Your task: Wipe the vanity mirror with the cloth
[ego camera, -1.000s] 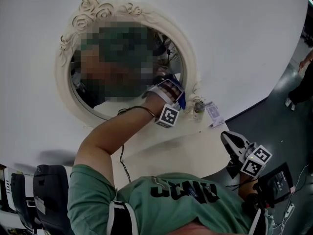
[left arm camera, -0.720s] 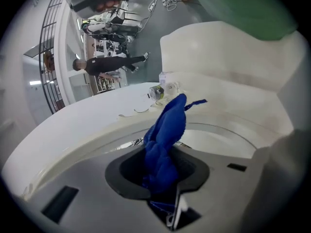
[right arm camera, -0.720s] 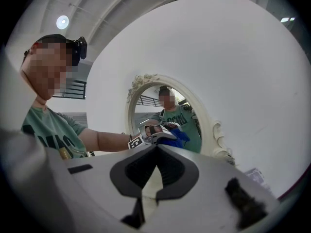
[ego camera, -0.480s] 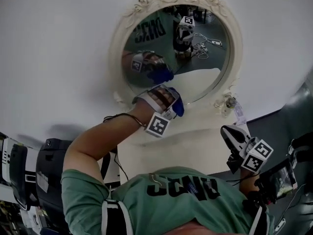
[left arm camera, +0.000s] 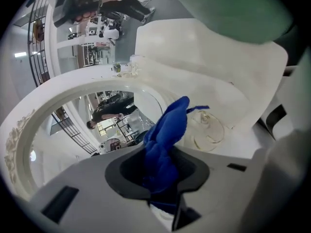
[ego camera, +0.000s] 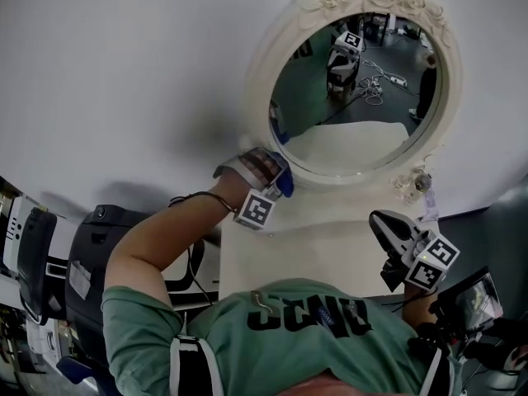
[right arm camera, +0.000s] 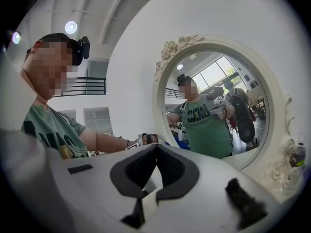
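While the one right gripper [ego camera: 386, 228] hangs low, its two jaws nearly together on nothing, the one left gripper [ego camera: 275, 178] pinches a single crumpled blue cloth [left arm camera: 167, 135] at the lower left rim of the one oval, white, ornate-framed vanity mirror [ego camera: 330, 170].

Dark block letters across green shirt [ego camera: 309, 316], bottom centre of head view, upside down and too warped to read surely. Same print again, small, reflected in mirror [right arm camera: 159, 106], centre right of right gripper view. Square black-and-white code markers on left cube [ego camera: 255, 211] and right cube [ego camera: 431, 264].
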